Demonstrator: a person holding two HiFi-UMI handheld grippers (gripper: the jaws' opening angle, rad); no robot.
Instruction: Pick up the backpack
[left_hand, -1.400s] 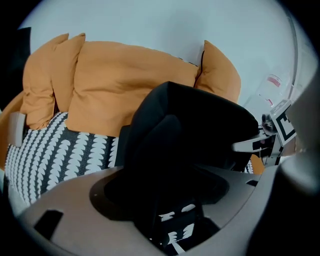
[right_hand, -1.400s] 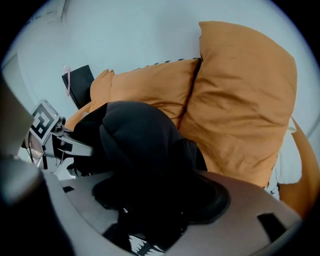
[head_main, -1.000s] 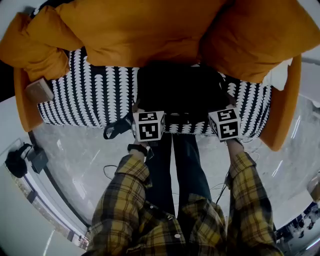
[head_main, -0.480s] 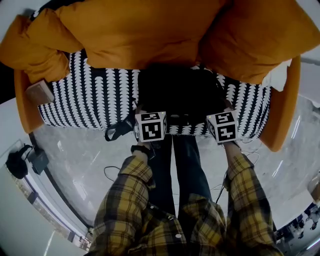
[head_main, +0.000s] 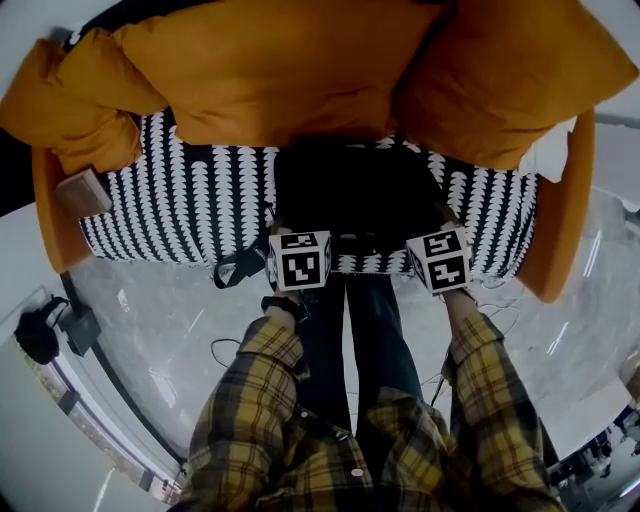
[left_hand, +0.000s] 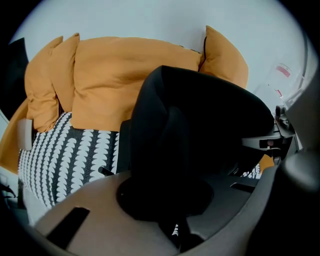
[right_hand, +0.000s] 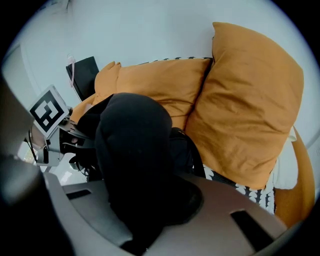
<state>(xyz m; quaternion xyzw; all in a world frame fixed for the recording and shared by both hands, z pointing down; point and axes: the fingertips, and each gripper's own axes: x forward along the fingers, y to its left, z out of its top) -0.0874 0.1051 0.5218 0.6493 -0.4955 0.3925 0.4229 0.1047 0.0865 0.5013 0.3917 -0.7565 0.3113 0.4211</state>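
Observation:
A black backpack (head_main: 355, 190) stands on the sofa's black-and-white patterned seat (head_main: 190, 200), against the orange cushions (head_main: 270, 70). My left gripper (head_main: 297, 238) is at its near left corner and my right gripper (head_main: 440, 236) at its near right corner. In the left gripper view the backpack (left_hand: 200, 125) fills the middle, and a fold of its black fabric is pinched in the closing jaws of the left gripper (left_hand: 172, 220). In the right gripper view the backpack (right_hand: 135, 150) bulges up from the right gripper (right_hand: 142, 225), which is shut on its fabric.
A black strap (head_main: 238, 268) hangs over the seat's front edge at the left. A small brown block (head_main: 82, 192) lies at the seat's left end. Dark gear (head_main: 40, 330) and cables lie on the glossy floor. The person's legs stand against the sofa front.
Both grippers stay at the backpack's near corners, their marker cubes only a touch lower and closer together in the picture. The backpack has not moved.

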